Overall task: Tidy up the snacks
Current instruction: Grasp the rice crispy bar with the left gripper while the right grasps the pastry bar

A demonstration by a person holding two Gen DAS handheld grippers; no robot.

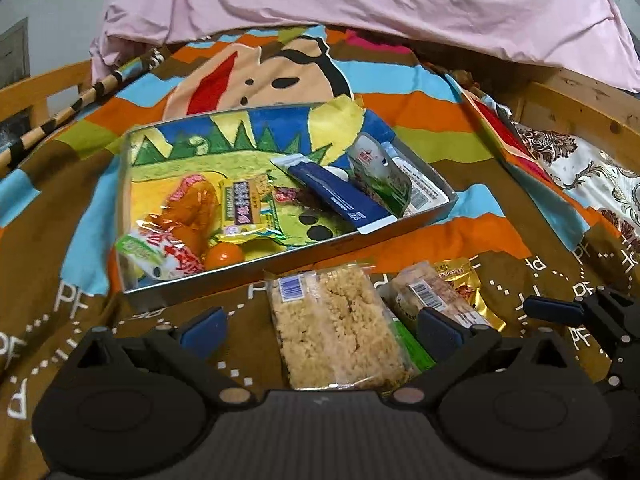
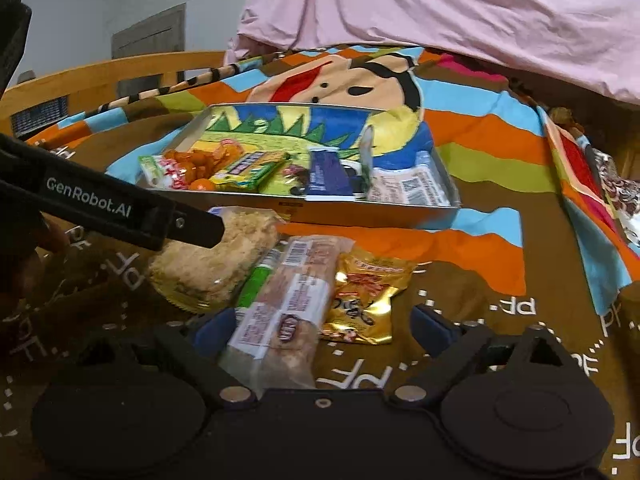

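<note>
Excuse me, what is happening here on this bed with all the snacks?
A person with two handheld grippers is sorting snacks into a metal tray on the blanket. Several packets already lie inside. The left gripper stands open around a rice cake pack; the right gripper is open over a long wrapped bar, beside a gold packet. Nothing is gripped yet.

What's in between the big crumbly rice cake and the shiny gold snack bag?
A long clear-wrapped cake bar lies between the rice cake and the gold snack bag, with a thin green packet tucked along its rice-cake side. The right wrist view shows it best.
</note>
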